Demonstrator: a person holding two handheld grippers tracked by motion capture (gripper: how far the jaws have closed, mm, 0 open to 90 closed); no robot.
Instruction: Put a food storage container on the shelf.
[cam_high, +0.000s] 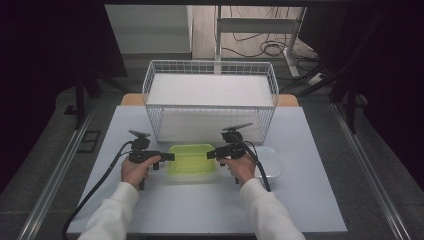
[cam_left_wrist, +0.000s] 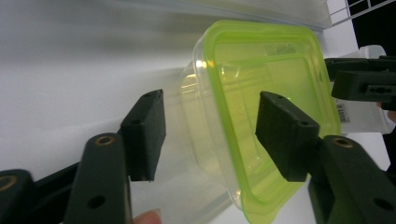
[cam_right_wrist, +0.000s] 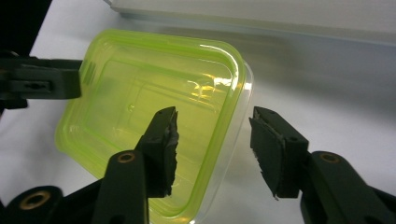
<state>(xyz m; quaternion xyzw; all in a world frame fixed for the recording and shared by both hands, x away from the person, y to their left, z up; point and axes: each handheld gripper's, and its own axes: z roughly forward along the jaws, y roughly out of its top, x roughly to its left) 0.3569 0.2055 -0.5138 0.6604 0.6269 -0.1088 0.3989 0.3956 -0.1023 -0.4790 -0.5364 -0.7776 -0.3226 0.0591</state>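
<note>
Green-lidded container (cam_high: 192, 159): opposite rims between open jaws of left gripper (cam_left_wrist: 210, 135), right gripper (cam_right_wrist: 212, 149).

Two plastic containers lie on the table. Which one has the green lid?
The container with the green lid lies between both grippers; the other, a clear container, lies right of the right gripper.

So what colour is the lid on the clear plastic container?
Translucent lime-green lid, best seen in the right gripper view.

Counted on the table (cam_high: 300, 200): 1 green-lidded container (cam_high: 191, 159), 1 clear lidded container (cam_high: 270, 162), 1 white wire basket (cam_high: 210, 102). 2 grippers are seen, left (cam_high: 167, 156) and right (cam_high: 212, 153), with 2 jaws each.
</note>
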